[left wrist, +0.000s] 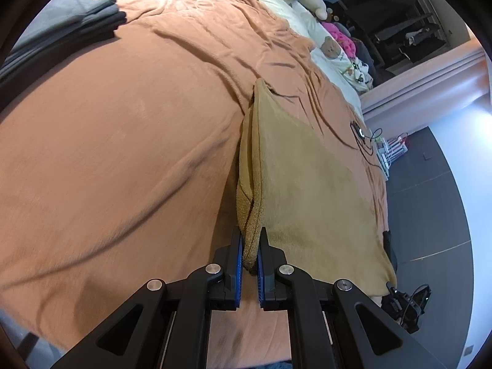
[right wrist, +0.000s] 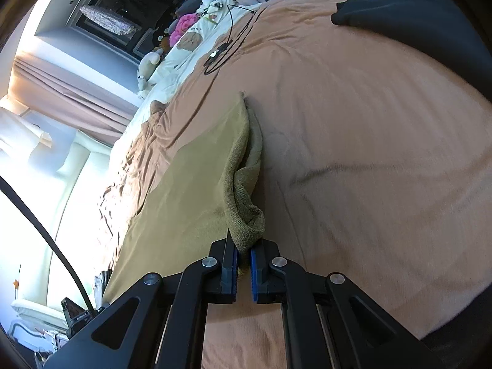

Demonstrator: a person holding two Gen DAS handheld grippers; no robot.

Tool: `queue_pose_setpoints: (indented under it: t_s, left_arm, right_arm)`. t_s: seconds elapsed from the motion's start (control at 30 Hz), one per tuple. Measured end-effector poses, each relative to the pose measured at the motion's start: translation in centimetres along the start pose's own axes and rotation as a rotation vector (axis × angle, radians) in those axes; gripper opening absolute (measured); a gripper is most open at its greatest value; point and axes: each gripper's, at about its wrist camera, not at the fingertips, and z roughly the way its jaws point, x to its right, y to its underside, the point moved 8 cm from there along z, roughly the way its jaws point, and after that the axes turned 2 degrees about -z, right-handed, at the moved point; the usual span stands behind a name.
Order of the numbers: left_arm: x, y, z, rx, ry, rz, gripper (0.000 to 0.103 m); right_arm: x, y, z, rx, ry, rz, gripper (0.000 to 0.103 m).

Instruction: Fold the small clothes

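Note:
A tan knit garment (left wrist: 307, 184) is lifted off the orange bed cover (left wrist: 123, 153). My left gripper (left wrist: 250, 240) is shut on one ribbed corner of it, the cloth bunched between the blue pads. In the right wrist view the same tan garment (right wrist: 190, 190) hangs to the left, and my right gripper (right wrist: 244, 244) is shut on its other ribbed corner. The far edge of the garment still touches the orange bed cover (right wrist: 369, 153). The part under the lifted cloth is hidden.
Folded grey clothes (left wrist: 77, 21) lie at the bed's far left, dark clothes (right wrist: 415, 21) at the upper right. A black cable with a small device (right wrist: 221, 52) lies on the cover. Pillows and plush toys (left wrist: 332, 40) sit at the bed head. Dark floor (left wrist: 430, 200) runs beside the bed.

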Motion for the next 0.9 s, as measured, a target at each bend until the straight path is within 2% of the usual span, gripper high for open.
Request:
queue_pose_setpoints:
  t_s: [0.2,0.5,0.6,0.67,0.7,0.73,0.77,0.83,0.9]
  left_arm:
    - [-1.1,2.1,-1.5,0.014,0.003,-0.005,0.008]
    - [-2.4,3.7,-0.8,-0.023,-0.004,-0.030,0.010]
    - [-2.9,4.0,0.1,-0.039,-0.067,-0.039,0.015]
    - [-3.3,4.3,0.7,-0.059,-0.064,-0.056,0.032]
    - [-3.4,4.5,1.0,-0.062,-0.056,-0.064,0.036]
    - [-3.5,4.6,1.2,-0.062,-0.053,-0.067,0.040]
    - [-3.6,4.9,1.4,-0.066,-0.047,-0.070,0.041]
    - [-3.7,5.0,1.5,-0.070,-0.018,-0.091,0.041]
    - [-3.8,4.9,1.1,-0.056,0.003,-0.107,0.041]
  right_arm:
    - [0.5,1.6,-1.2,-0.022,0.053,-0.010,0.003]
    - [0.5,2.5,-1.4,-0.090,0.107,-0.022,0.005]
    - [-0.1,1.8,-2.1,-0.087,0.159,-0.051,0.013]
    - [-1.0,1.1,-2.9,-0.063,0.186,-0.093,0.020]
    - [-1.5,0.7,-3.2,-0.047,0.211,-0.117,0.024]
    - [-2.2,0.1,-3.8,-0.020,0.233,-0.144,0.032]
    - [-2.7,0.0,-4.0,-0.006,0.238,-0.158,0.042]
    - [-4.3,-0.6,-4.5,0.025,0.242,-0.197,0.051]
    - [-5.7,-0.7,-4.6,0.037,0.235,-0.230,0.051]
